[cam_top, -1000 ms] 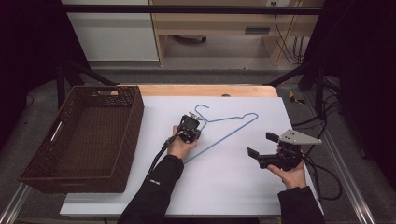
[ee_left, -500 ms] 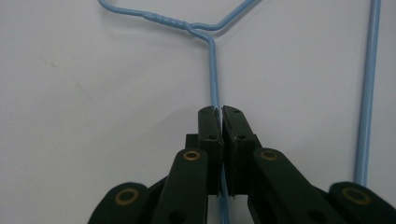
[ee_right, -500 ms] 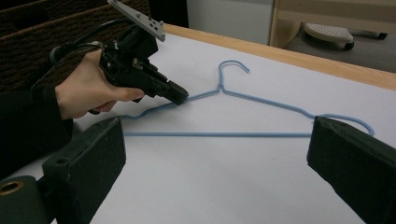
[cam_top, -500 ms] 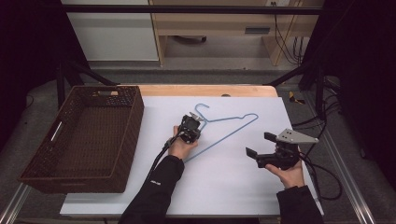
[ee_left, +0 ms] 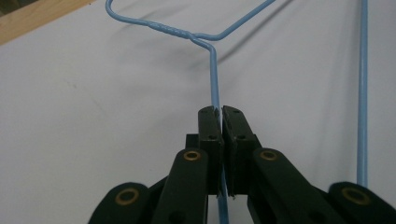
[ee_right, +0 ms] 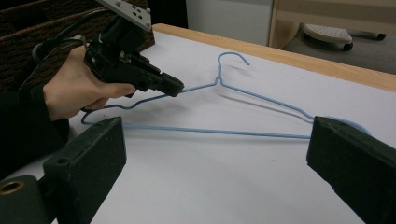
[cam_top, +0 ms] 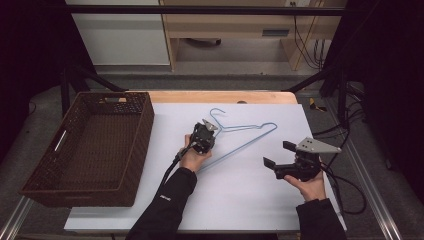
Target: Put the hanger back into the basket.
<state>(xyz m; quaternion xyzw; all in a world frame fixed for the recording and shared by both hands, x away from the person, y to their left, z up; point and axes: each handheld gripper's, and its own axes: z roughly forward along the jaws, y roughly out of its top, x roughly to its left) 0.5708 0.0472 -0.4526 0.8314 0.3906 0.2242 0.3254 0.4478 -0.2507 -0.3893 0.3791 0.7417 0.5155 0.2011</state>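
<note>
Unlabelled blue hanger (ee_left: pixel 214 79) in left tongs (ee_left: pixel 220 112)

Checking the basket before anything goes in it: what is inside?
The basket looks bare inside: just its dark woven floor. The strip behind the near wall is hidden.

Glossy blue wire hanger (ee_left: pixel 215 79)

We have bare tabletop (cam_top: pixel 240 200) along the near edge, while the basket (cam_top: pixel 90 145) blocks the left edge.
</note>
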